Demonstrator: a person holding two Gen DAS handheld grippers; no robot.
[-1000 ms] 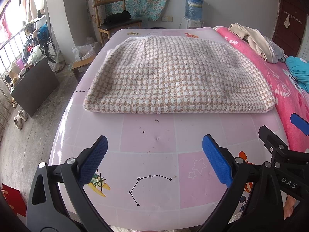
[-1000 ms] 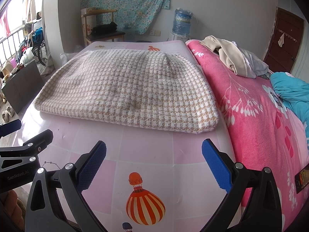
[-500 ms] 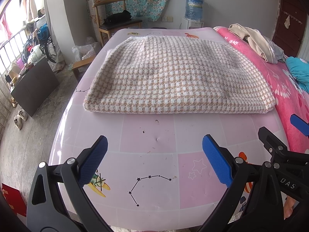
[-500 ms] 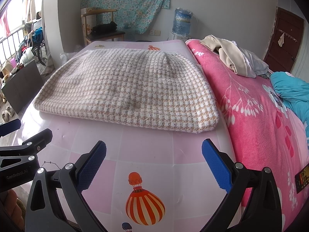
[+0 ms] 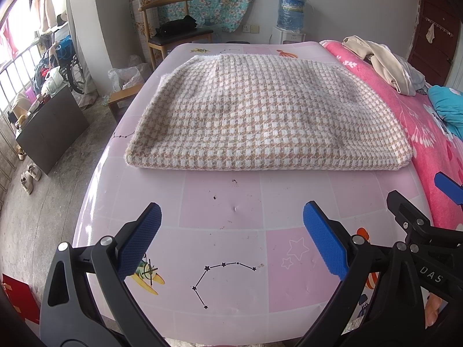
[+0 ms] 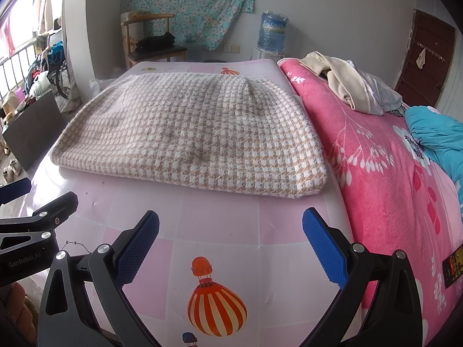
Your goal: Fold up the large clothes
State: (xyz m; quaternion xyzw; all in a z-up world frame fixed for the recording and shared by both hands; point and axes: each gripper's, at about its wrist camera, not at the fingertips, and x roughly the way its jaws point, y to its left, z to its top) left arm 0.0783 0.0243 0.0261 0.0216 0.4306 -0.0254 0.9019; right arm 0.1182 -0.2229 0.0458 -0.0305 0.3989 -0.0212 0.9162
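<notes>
Right now the bed (image 5: pixel 225 211) carries the checked garment (image 5: pixel 260 115), lying folded and flat at its middle, well ahead of both tools. Left gripper (image 5: pixel 231 237) and right gripper (image 6: pixel 231 243) hover spread wide, holding nothing. Best next fold: pinch both near corners together, lift evenly, keep edges aligned.

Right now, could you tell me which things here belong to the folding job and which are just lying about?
Belongs to the job:
- checked knit garment, folded on the pink mat
- left tool, open
- right tool, open

Just lying about:
- beige clothes pile
- teal blanket
- water bottle
- chair
</notes>
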